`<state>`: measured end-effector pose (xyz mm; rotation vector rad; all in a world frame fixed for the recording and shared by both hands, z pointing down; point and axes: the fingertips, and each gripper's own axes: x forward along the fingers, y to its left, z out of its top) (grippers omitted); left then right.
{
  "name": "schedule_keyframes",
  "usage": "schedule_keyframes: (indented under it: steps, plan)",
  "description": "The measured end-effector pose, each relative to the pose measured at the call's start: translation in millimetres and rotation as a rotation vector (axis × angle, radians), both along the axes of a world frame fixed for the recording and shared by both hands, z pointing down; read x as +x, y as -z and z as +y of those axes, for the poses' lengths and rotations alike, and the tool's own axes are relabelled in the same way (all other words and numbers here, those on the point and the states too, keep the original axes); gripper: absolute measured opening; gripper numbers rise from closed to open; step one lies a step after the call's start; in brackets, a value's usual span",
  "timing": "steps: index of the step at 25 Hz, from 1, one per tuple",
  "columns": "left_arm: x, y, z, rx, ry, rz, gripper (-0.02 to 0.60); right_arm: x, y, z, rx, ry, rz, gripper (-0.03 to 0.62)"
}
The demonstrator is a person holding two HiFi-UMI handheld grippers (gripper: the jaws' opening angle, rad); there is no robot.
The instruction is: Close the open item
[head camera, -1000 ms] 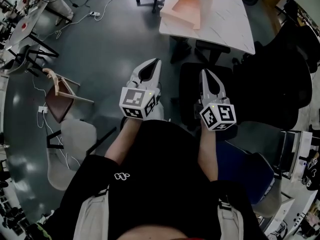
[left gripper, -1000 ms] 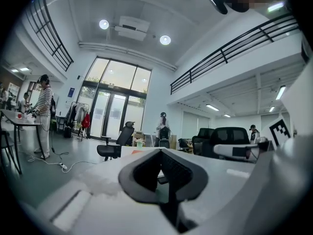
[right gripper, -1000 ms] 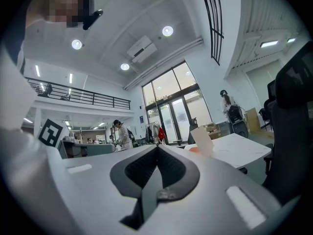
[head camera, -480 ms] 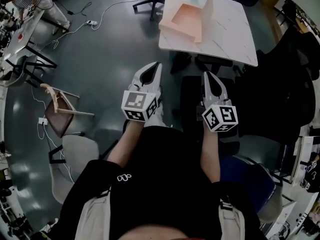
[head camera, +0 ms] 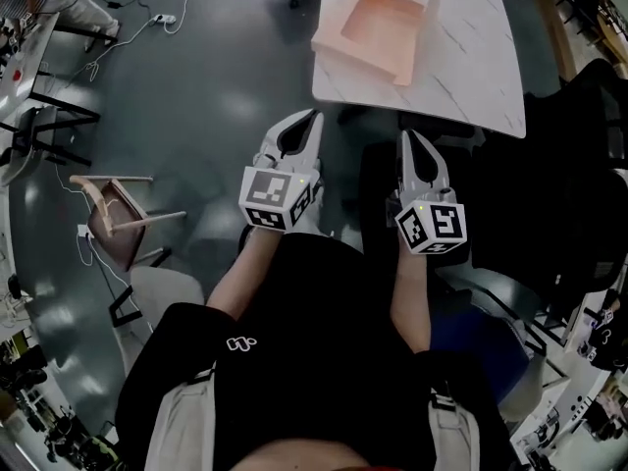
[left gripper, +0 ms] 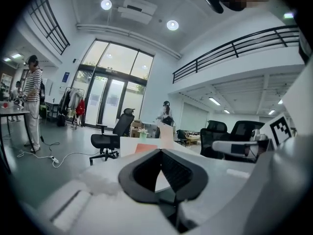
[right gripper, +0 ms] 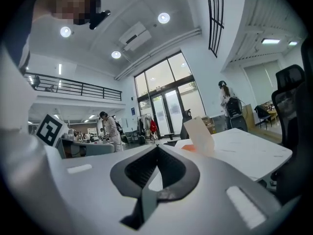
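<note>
Head camera stares steeply down from above, with the left gripper [head camera: 314, 116] and right gripper [head camera: 405, 135] close below and the white table [head camera: 471, 67] farther ahead. Each gripper camera sits low behind its jaws, facing level across the room. All three catch that table.

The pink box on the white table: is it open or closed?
Open. In the head view the box shows its inside, and its lid stands up along its right side.

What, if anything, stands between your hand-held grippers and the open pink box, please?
A black office chair stands at the white table's near edge, beside the right hand-held gripper; nothing else visibly blocks the open pink box.
</note>
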<state>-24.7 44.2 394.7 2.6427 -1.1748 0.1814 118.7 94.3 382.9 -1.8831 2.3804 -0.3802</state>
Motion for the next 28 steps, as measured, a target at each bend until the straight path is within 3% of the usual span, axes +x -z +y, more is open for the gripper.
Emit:
schedule_keyframes:
  steps: [5, 11, 14, 20, 28]
  plan:
    - [17.5, -2.5, -71.2, -0.019, -0.066, -0.025, 0.002, 8.7, 18.0, -68.6, 0.039, -0.063, 0.090, 0.000]
    - [49.8, -17.0, -142.0, -0.070, -0.179, -0.034, 0.002, 29.6, 4.3, -124.6, -0.026, -0.166, 0.134, 0.002]
    - [60.7, -18.8, -173.9, -0.067, -0.191, -0.029, 0.002, 34.8, 4.0, -150.6, -0.032, -0.175, 0.177, 0.002]
    - [79.0, -35.3, -189.7, -0.115, -0.212, -0.034, 0.002, 49.9, -2.6, -161.2, -0.077, -0.219, 0.240, 0.061]
    - [89.6, -24.1, -206.6, -0.094, -0.197, -0.033, 0.002, 63.2, -7.6, -183.1, -0.124, -0.225, 0.319, 0.130]
